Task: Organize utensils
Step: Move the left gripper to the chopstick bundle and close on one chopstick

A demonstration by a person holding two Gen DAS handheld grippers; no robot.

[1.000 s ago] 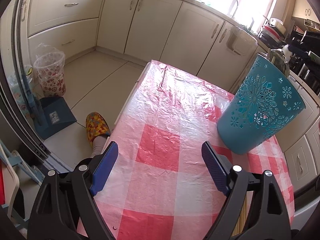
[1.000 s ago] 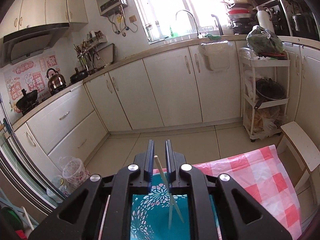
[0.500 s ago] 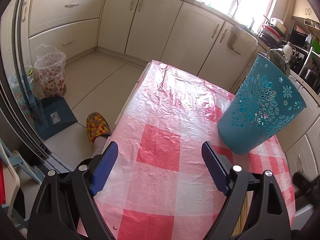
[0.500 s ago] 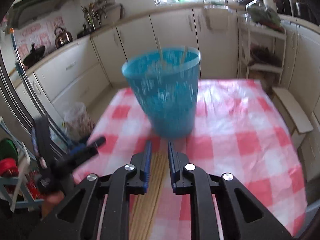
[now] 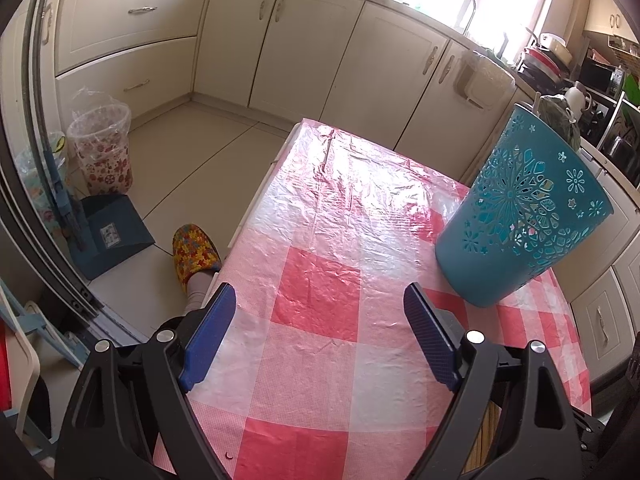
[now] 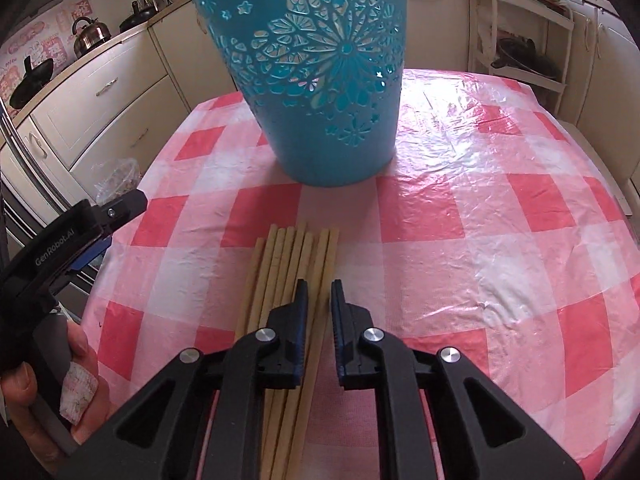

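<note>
A teal cut-out basket stands upright on the red-and-white checked table; pale chopstick ends show through its holes. Several wooden chopsticks lie side by side in front of it; their ends show in the left wrist view as chopsticks too. My right gripper points down at the right side of this bundle. Its jaws are closing to a narrow gap, with a chopstick or two in the gap and no visible press. My left gripper hangs wide open over the table's near left part, holding nothing.
The hand holding the left gripper is at the table's left edge. A flowered waste bin, a dark dustpan and a slippered foot are on the floor at left. Cream cabinets ring the room; a white rack stands behind the table.
The right gripper came down from above the basket's mouth to just over the chopsticks on the table, and its gap narrowed slightly. The left gripper stayed still and open.
</note>
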